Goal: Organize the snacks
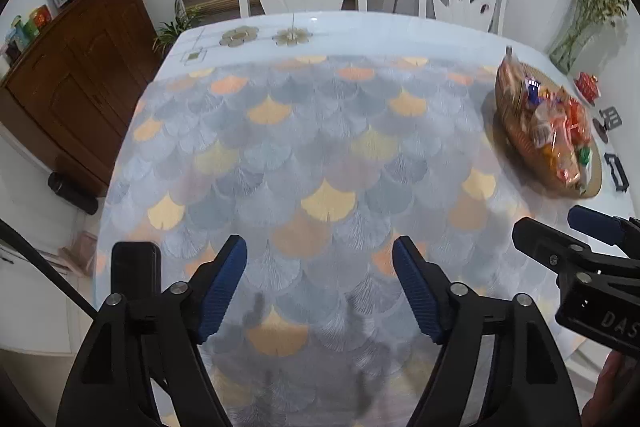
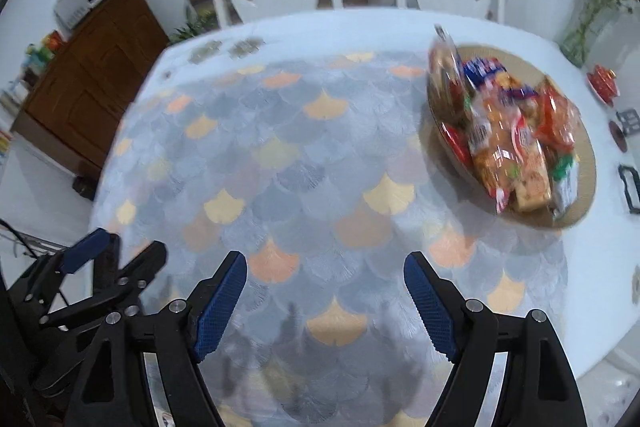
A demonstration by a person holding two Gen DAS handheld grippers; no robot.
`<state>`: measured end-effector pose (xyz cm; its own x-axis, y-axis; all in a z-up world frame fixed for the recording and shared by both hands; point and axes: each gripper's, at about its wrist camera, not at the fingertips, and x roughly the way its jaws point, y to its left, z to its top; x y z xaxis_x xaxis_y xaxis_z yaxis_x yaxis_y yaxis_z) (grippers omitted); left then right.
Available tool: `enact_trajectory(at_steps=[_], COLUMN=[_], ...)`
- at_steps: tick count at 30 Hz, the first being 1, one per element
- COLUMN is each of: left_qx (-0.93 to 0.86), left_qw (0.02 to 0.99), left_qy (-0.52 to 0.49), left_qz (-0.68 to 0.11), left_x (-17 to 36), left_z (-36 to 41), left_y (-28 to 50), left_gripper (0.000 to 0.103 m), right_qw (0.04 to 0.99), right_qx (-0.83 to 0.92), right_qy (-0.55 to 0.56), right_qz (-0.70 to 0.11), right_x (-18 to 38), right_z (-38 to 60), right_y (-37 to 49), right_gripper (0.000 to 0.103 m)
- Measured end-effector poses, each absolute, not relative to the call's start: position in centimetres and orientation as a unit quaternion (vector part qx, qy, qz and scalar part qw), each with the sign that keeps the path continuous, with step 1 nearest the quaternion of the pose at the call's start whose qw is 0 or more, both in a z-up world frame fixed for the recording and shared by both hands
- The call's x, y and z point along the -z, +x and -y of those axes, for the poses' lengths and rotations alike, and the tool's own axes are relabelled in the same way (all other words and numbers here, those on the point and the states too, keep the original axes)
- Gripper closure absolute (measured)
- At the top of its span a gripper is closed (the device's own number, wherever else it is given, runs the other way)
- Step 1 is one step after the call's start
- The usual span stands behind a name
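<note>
Left gripper (image 1: 320, 291) fingers spread, nothing between them, over the patterned tablecloth (image 1: 304, 147). Right gripper (image 2: 326, 303) likewise spread and empty. Snack packets (image 2: 508, 135) heaped in a woven basket (image 2: 436, 95), ahead and well right of both finger pairs. Packets look light, crinkly, slippery, contents probably crushable; likely best to pinch a sealed edge or a narrow side, gently.

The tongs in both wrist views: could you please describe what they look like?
Both are alike. The left tongs and the right tongs are matte black plastic frames with triangular cut-outs and silver pivot bolts. Each finger ends in a blue, finely ribbed pad. Seen from the left wrist, the right unit's body carries white letters, partly cut off, reading "DAS". No sleeves or cables are clearly visible.
</note>
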<state>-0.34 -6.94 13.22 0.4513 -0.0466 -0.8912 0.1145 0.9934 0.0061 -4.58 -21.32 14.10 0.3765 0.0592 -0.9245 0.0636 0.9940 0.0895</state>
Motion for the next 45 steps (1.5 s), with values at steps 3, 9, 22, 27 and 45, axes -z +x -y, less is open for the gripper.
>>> enact_trajectory(at_steps=[3,9,22,27,45], left_qx=[0.048,0.066,0.081,0.075,0.063], left_qw=[0.845,0.843,0.832,0.832,0.837], left_qy=[0.046,0.046,0.038,0.039,0.044], left_qz=[-0.531,-0.532,-0.547,-0.548,-0.542], left_x=[-12.1,-12.2,-11.1,-11.0,-11.4], left_z=[6.9,6.9,6.7,6.5,6.6], left_y=[-0.6,-0.5,-0.1,0.1,0.1], left_gripper=[0.029,0.029,0.029,0.029,0.029], right_qw=[0.81,0.814,0.796,0.802,0.81], right_qx=[0.008,0.035,0.055,0.044,0.05], right_qy=[0.07,0.079,0.094,0.071,0.012], right_qz=[-0.582,-0.575,-0.595,-0.592,-0.584], right_x=[-12.1,-12.2,-11.0,-11.3,-11.7], right_z=[21.7,22.3,23.1,22.0,20.8], right_y=[-5.1,-5.3,-4.9,-4.5,-4.3], right_gripper=[0.024,0.024,0.024,0.024,0.024])
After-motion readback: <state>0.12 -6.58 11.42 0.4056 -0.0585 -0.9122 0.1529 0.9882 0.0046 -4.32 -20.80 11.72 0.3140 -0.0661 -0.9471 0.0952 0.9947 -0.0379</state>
